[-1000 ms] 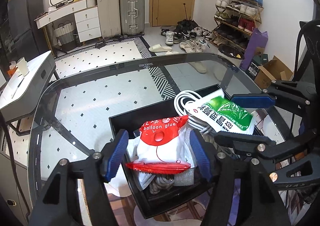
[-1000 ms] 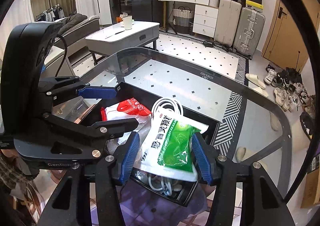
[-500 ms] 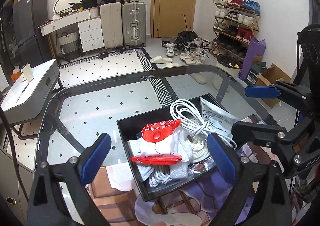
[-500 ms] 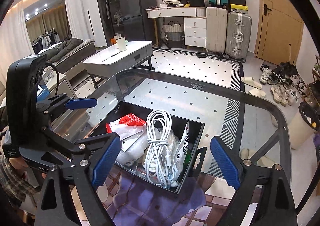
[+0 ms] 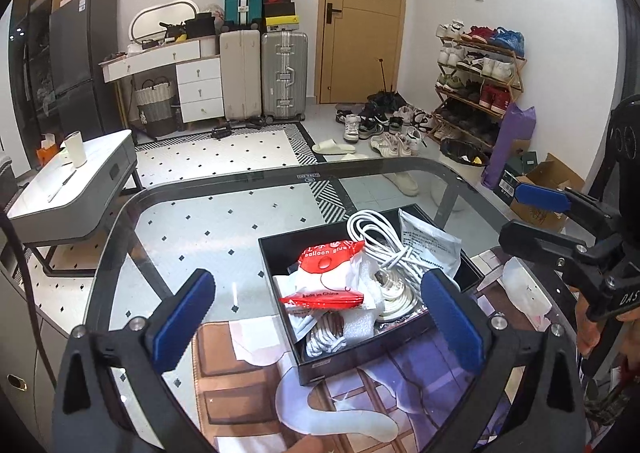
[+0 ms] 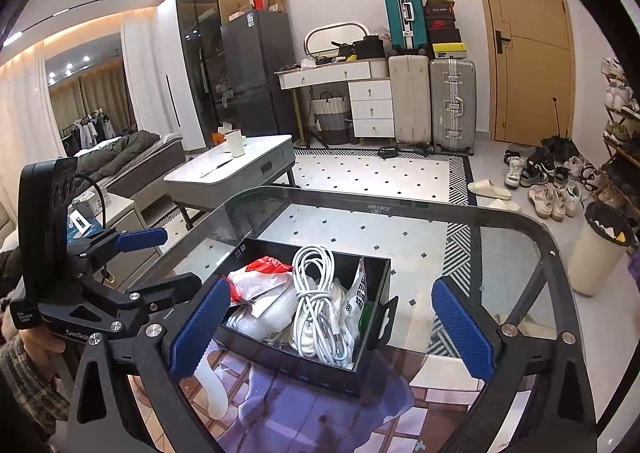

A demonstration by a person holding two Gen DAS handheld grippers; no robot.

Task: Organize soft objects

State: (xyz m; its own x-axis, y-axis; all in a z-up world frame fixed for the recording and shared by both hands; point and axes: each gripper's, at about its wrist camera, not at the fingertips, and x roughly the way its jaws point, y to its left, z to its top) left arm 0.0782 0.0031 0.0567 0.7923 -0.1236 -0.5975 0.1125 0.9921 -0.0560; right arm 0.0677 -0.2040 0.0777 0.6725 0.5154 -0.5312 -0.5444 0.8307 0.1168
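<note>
A black box [image 5: 316, 360] [image 6: 320, 367] stands on the glass table. In it lie a red and white balloon glue packet [image 5: 329, 275] [image 6: 262, 273], a coiled white cable [image 5: 384, 249] [image 6: 318, 301], a green and white sachet [image 5: 430, 243] [image 6: 360, 299] standing against the right wall, and a small rope bundle [image 5: 325, 335]. My left gripper [image 5: 316, 319] is open and empty, held back above the box's near side. My right gripper [image 6: 326, 327] is open and empty, also back from the box. Each gripper shows in the other's view, the right [image 5: 536, 213] and the left [image 6: 160, 259].
The glass table [image 5: 192, 229] has a rounded dark rim and a printed mat [image 5: 248, 385] under the box. Beyond it are a white coffee table [image 5: 72, 181], suitcases [image 5: 284, 77], a shoe rack [image 5: 476, 85] and a bin [image 6: 600, 249].
Both grippers opened, letting the balloon glue packet and the green sachet drop into the box, then pulled up and back away from it.
</note>
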